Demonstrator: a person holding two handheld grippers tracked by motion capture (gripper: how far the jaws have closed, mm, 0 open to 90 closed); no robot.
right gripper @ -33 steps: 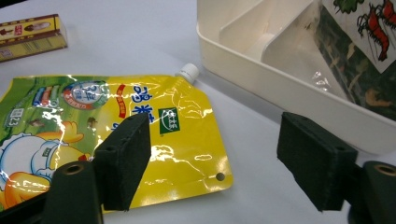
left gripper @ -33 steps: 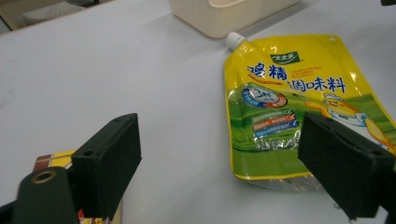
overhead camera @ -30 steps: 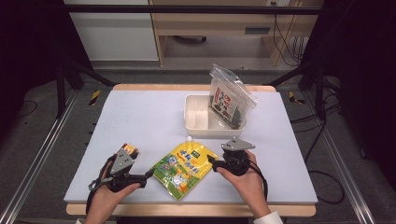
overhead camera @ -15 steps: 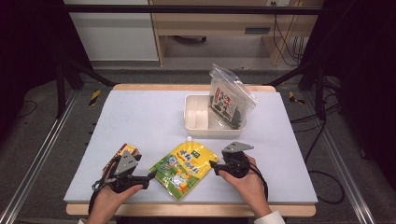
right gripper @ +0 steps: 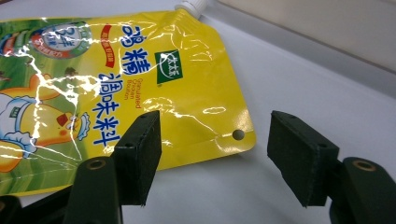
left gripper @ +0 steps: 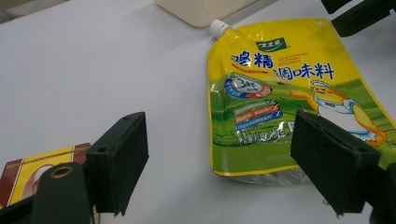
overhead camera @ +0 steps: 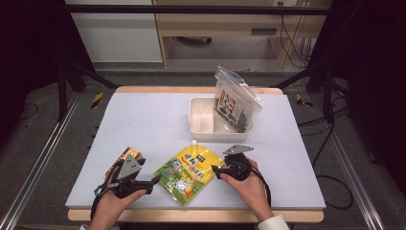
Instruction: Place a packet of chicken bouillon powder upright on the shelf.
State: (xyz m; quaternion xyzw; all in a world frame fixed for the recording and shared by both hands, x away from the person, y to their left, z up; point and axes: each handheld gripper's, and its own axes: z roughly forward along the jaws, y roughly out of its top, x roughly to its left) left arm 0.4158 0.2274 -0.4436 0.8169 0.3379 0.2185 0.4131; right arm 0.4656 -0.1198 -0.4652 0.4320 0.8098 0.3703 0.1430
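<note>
Both tongs are held released and empty, one at each end of the yellow pouch. The left gripper is seen at the pouch's bottom edge; its jaws closed a little within the last second, yet they stand wide, with bare table between them and nothing pressed. The right gripper is pointed at the pouch's top corner, where a small hang hole is punched, and that corner lies just ahead of its spread jaws, untouched.

A pick-up of the pouch is judged to be the step in hand. It would be done well if the right jaws were slid forward until the flat sealed corner sat fully between the pads, then clamped on the seal and not on the bulging middle, which is slippery and would likely squirm out. The spout should be kept clear of the pads.

Counted from largest to smallest:
- one table;
- one white bin, well ahead of the right gripper;
- one clear bag leaning in that bin;
- one yellow pouch between the tongs;
- one small brown-and-yellow packet, just beside the left gripper on its outer side.
</note>
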